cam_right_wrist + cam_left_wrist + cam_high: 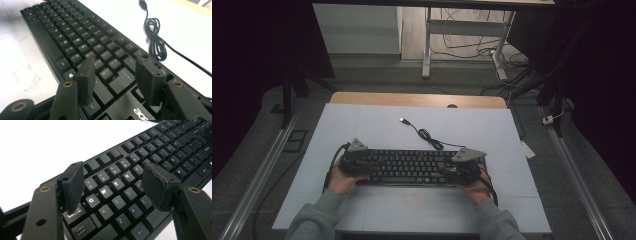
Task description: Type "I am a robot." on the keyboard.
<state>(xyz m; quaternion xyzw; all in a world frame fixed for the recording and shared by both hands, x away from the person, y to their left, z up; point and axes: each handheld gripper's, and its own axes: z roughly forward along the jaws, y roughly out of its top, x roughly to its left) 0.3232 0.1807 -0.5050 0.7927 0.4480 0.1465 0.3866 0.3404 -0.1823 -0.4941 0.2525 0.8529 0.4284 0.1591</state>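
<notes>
Both forearms enter from the near edge of the white table (362, 125), the left gripper (357, 159) and right gripper (464, 164) poised over opposite ends of the black keyboard (409, 166) lying mid-table. Each gripper's jaws stand apart above the keys, clamping nothing. Legible markings: "Q W E R", "Caps Lock", "Alt", and the brand "acer" (142, 112).

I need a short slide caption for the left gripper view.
Left gripper with open jaws poised over the QWERTY keys of a black keyboard on a white table.
</notes>
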